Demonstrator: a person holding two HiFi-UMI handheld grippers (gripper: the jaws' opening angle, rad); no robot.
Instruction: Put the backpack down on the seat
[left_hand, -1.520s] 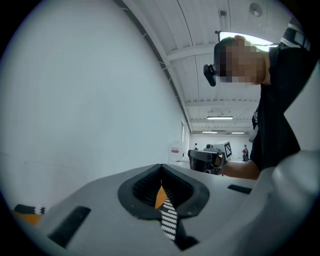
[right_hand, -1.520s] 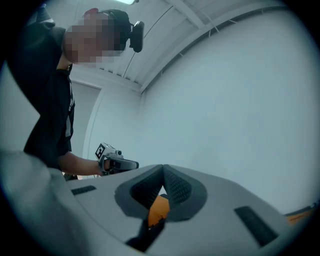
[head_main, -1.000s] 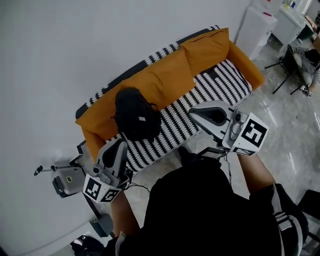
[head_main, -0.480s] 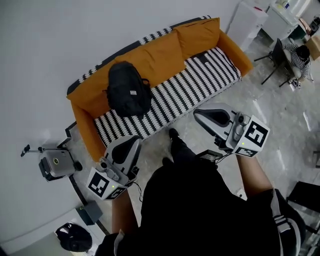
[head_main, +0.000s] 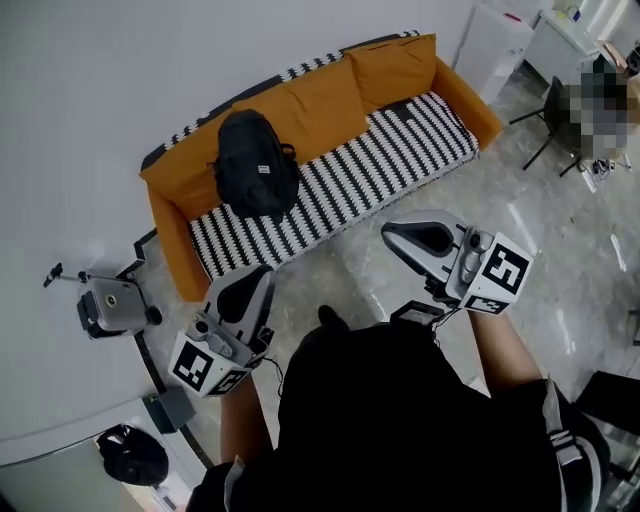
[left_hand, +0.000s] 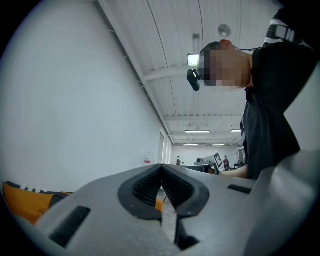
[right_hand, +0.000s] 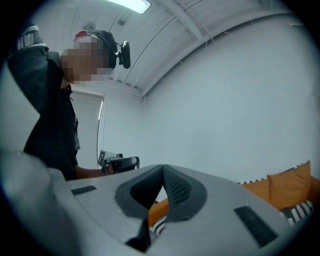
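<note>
Backpack (head_main: 255, 163), black, stands upright on the left end of the sofa (head_main: 178, 240), resting on the black-and-white striped seat (head_main: 400, 160) and leaning against the orange back cushion (head_main: 310, 100). It is out of my grip and well apart from both of my tools, across a stretch of glossy floor (head_main: 520, 250).

My left gripper (head_main: 252, 276) is raised in front of me on the left, pointing roughly toward the sofa's left end, so the backpack lies ahead of it and a little to its side. In the left gripper view its jaws (left_hand: 161, 167) are clenched together, ribbed pads meeting at the tip, with nothing between them; a slice of orange sofa shows low at the left edge.

My right gripper (head_main: 392, 233) is raised on the right, pointing toward the middle of the seat, with the backpack far off to its left. In the right gripper view its jaws (right_hand: 163, 170) are also pressed together and empty, and orange cushions show at the right edge.

A small grey device (head_main: 108, 305) sits on the floor just beside the sofa's left arm, against the white wall (head_main: 100, 100).
</note>
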